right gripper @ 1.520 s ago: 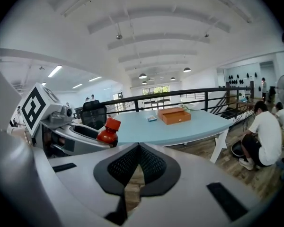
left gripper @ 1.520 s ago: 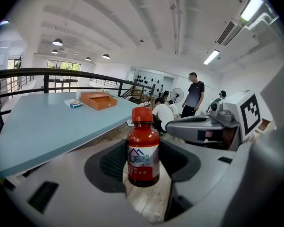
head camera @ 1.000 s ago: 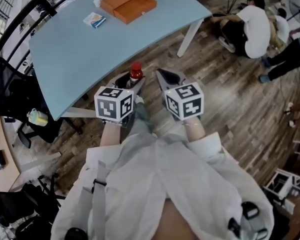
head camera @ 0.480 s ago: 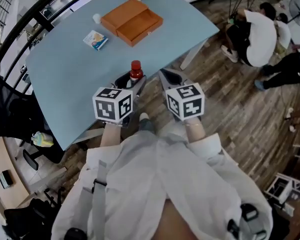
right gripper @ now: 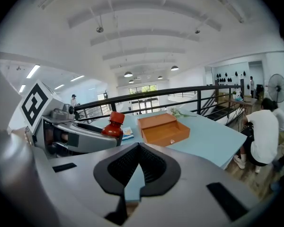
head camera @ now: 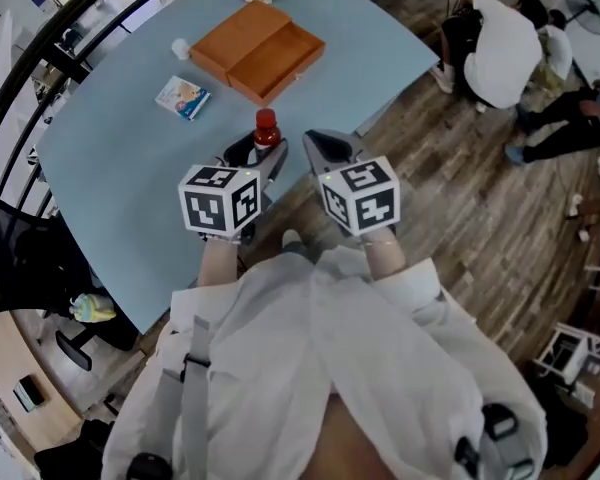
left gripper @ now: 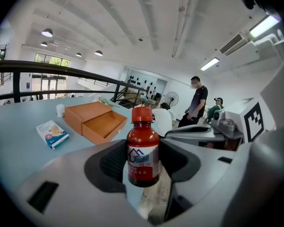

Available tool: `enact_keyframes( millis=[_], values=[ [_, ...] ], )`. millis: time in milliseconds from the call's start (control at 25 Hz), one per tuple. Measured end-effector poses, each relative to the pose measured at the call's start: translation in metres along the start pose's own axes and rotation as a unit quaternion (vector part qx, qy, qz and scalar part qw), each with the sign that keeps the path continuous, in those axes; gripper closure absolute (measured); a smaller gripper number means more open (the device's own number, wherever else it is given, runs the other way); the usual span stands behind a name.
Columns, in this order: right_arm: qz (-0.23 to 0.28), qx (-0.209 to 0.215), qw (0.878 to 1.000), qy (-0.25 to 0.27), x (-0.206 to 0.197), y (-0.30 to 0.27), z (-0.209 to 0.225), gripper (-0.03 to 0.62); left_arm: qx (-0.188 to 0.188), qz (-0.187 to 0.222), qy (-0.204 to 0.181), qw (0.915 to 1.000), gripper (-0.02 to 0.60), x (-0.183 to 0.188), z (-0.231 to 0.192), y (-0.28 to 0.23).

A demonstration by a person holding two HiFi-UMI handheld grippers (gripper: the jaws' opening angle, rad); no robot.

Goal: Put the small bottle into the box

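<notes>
small bottle (left gripper: 143,150): clamped at its label between the jaws of the left gripper (head camera: 263,154), above the near edge of the table (head camera: 130,168).
right gripper (right gripper: 138,167): jaws closed on nothing, just beside the left, evidently spare.
grip reason: a mid-body hold likely steadies the bottle for carrying.
orientation: upright, red cap up, long axis vertical.
box (head camera: 257,50): open, well apart, farther across the table.
</notes>
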State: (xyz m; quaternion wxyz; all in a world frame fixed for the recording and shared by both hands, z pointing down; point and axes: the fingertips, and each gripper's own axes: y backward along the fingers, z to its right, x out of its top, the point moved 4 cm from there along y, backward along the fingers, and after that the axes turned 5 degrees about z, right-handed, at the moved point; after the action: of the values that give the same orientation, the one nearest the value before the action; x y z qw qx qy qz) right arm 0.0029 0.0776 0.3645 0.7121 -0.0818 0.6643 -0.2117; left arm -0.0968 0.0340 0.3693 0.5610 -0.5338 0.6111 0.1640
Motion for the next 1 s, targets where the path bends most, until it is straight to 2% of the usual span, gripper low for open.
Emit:
enact_keyframes(
  millis=[360,600,1000],
  values=[
    [-0.029,-0.001,1.0,-0.004,-0.001,-0.014,0.011,0.591,-0.006,-0.011,0.037,0.9992,0.371,-0.008,-0.011,-0.01],
    [-0.03,0.031,0.999,0.002,0.012,-0.065,0.034,0.591,0.026,-0.005,0.051,0.9984,0.371,0.006,-0.047,-0.038],
    [-0.04,0.087,0.995,0.026,0.061,-0.136,0.086,0.591,0.08,0.007,0.06,0.995,0.371,0.06,-0.083,-0.087]
  ],
)
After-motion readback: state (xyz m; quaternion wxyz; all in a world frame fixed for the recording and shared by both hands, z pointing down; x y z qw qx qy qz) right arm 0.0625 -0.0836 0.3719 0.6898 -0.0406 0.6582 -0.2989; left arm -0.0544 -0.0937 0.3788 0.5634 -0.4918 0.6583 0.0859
